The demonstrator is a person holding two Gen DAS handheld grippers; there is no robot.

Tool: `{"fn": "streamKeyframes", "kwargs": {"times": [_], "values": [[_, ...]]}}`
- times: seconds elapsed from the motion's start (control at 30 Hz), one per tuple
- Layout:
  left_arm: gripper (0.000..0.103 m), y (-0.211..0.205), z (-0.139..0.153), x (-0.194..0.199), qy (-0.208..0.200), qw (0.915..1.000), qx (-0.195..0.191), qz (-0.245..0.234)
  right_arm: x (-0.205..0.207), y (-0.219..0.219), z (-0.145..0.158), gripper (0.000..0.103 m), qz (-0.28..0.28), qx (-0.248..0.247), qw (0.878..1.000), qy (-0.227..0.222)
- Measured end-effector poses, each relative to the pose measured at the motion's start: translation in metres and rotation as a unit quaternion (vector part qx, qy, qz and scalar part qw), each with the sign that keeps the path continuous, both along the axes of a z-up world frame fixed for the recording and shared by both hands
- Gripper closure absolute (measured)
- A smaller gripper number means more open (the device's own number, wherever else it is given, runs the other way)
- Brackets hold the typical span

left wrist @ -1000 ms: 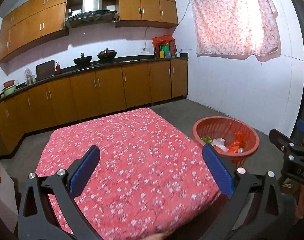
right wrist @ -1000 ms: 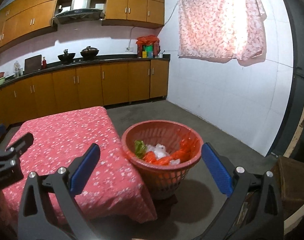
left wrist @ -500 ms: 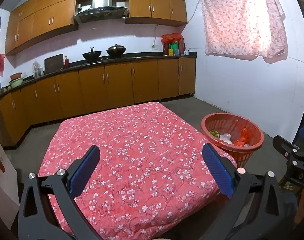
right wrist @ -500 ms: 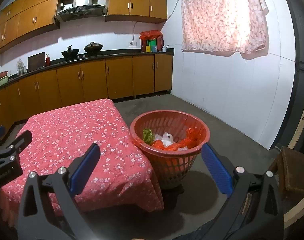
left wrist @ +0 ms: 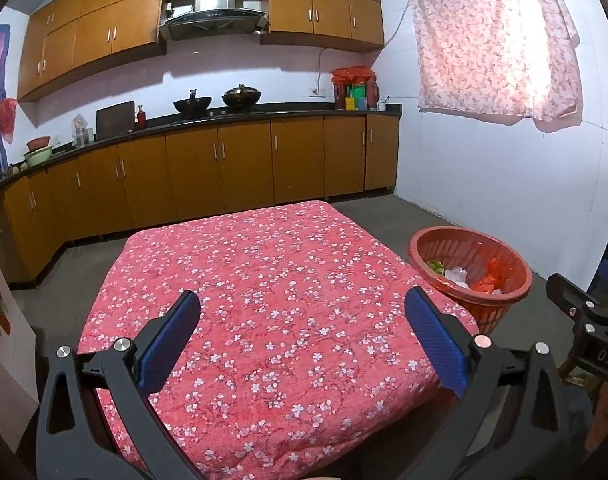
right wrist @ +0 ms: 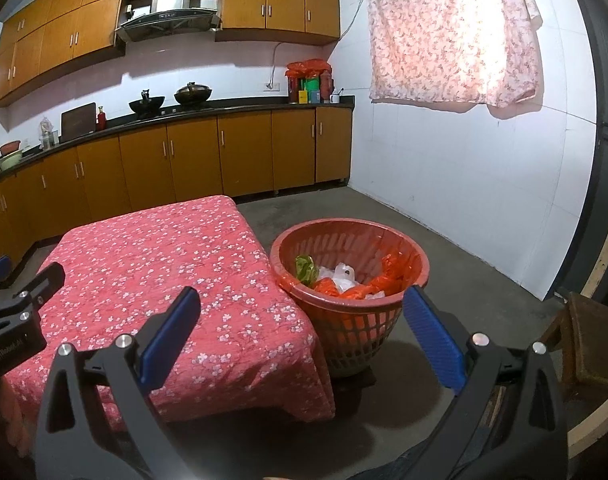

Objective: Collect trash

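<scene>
place: home kitchen
evidence: wooden cabinets [left wrist: 239,168], range hood [left wrist: 213,16], woks on hob [left wrist: 217,103], black worktop [left wrist: 304,112] loaded with condiments at its right end

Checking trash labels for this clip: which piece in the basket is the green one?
The crumpled green wrapper at the left inside the red basket, against its wall. The pieces beside it are white plastic and orange-red plastic.

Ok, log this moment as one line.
left gripper: open, empty | right gripper: open, empty | tablecloth: no trash | basket: holds trash
</scene>
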State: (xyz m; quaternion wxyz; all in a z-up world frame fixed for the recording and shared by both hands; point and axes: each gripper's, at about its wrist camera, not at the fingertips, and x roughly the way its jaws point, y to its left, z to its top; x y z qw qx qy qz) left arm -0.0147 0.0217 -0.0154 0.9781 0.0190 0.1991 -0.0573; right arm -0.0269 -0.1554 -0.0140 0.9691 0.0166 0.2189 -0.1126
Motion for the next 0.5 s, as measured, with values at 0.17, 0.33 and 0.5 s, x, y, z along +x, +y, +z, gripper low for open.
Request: {"fn": "streamKeyframes", "kwargs": {"times": [0.17, 0.33, 0.5], "values": [[0.002, -0.0011, 0.0005, -0.0006, 0.0, 1.0, -0.001, -0.003, 0.0, -0.0012, 0.0003, 0.004, -0.002, 0.002, 1.0, -0.001], [0.002, -0.0023, 0.0009, -0.001, 0.001, 1.0, -0.001, -0.004, -0.0004, -0.0011, -0.0008, 0.004, -0.003, 0.006, 1.0, -0.001], [0.002, -0.0024, 0.001, -0.0012, 0.002, 1.0, 0.0, -0.003, -0.0008, -0.0013, -0.0018, 0.004, -0.003, 0.008, 1.0, 0.001]]}}
